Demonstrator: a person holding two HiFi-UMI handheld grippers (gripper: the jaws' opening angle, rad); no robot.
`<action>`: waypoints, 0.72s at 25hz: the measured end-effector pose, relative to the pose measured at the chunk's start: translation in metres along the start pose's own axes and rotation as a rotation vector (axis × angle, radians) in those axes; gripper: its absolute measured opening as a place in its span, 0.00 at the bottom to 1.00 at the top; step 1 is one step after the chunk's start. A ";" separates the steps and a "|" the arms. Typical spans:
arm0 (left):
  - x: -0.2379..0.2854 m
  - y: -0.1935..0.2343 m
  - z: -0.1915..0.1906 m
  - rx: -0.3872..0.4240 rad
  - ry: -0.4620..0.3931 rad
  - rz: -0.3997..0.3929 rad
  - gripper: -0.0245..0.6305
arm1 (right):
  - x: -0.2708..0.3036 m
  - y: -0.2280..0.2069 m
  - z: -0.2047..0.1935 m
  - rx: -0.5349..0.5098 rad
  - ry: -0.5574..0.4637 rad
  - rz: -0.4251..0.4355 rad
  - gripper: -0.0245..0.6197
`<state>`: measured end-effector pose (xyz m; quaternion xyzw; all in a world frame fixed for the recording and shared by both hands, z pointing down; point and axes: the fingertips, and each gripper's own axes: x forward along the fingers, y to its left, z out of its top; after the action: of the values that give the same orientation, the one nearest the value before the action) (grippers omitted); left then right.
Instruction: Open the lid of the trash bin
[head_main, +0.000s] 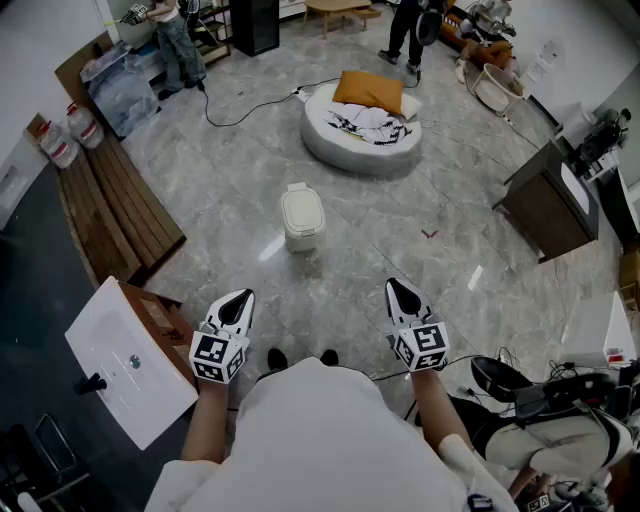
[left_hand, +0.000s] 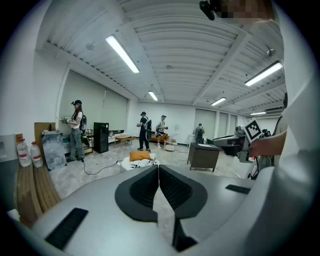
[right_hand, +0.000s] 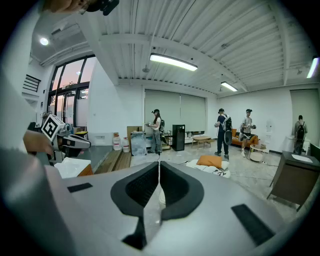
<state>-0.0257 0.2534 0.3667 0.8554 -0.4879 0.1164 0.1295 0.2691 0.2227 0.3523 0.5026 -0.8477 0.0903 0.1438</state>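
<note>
Your left gripper (head_main: 238, 300) and right gripper (head_main: 399, 292) both show jaws pressed together, holding nothing; the trash bin (head_main: 302, 217) stands well ahead, between them, its lid (head_main: 302, 208) down.

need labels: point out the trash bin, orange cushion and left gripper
trash bin (head_main: 302, 212), head view, middle of its lid
orange cushion (head_main: 368, 90), head view, middle of its top
left gripper (head_main: 240, 299), head view, between its jaws
</note>
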 end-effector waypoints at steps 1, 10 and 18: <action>0.000 -0.001 -0.001 -0.001 -0.001 0.000 0.07 | -0.001 0.000 -0.001 0.000 0.000 0.000 0.09; 0.000 0.005 -0.006 -0.005 -0.003 -0.003 0.07 | 0.002 0.006 0.001 -0.008 -0.007 -0.001 0.09; -0.008 0.011 -0.007 -0.012 -0.009 -0.011 0.07 | 0.003 0.013 0.005 0.010 -0.003 -0.016 0.09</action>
<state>-0.0394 0.2565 0.3719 0.8578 -0.4843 0.1090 0.1331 0.2554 0.2251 0.3487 0.5101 -0.8435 0.0926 0.1406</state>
